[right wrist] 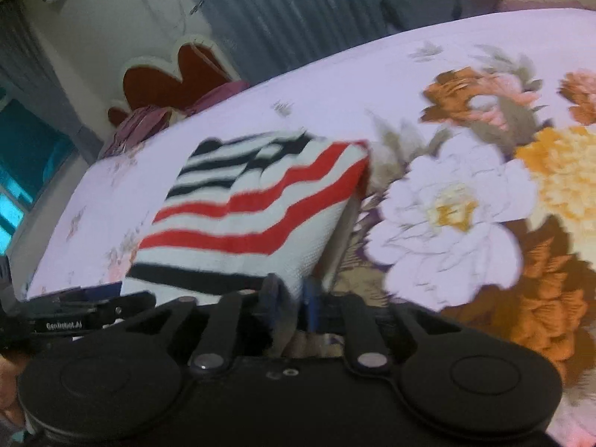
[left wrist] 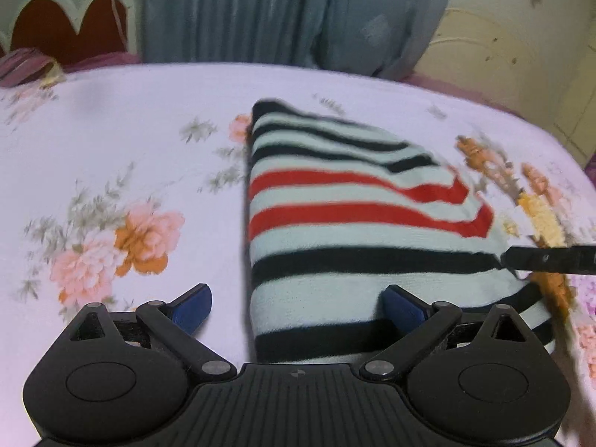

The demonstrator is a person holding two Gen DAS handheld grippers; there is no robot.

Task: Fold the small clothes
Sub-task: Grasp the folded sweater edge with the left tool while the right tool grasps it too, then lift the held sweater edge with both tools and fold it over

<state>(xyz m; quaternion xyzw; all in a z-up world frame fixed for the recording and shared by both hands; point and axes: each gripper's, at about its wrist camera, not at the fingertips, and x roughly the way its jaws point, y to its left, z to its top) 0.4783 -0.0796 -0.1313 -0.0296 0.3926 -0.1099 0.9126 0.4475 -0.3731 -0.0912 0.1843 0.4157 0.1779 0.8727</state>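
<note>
A small striped garment (left wrist: 350, 231), white with black and red stripes, lies partly folded on the floral bedsheet (left wrist: 111, 156). My left gripper (left wrist: 296, 309) is open, its blue-padded fingers wide apart; the right pad rests over the garment's near edge, the left pad over the sheet. My right gripper (right wrist: 290, 294) is shut on the garment's near corner (right wrist: 294, 275) and lifts that side, which shows as a raised fold (right wrist: 257, 205). The right gripper's black finger (left wrist: 547, 259) enters the left wrist view at the garment's right edge.
The bed fills both views, with large printed flowers (right wrist: 454, 205) to the right of the garment. A red headboard (left wrist: 67, 26), a purple pillow (left wrist: 26, 65) and grey-blue curtains (left wrist: 279, 11) stand beyond the far edge. The left gripper's body (right wrist: 74, 316) shows beside my right one.
</note>
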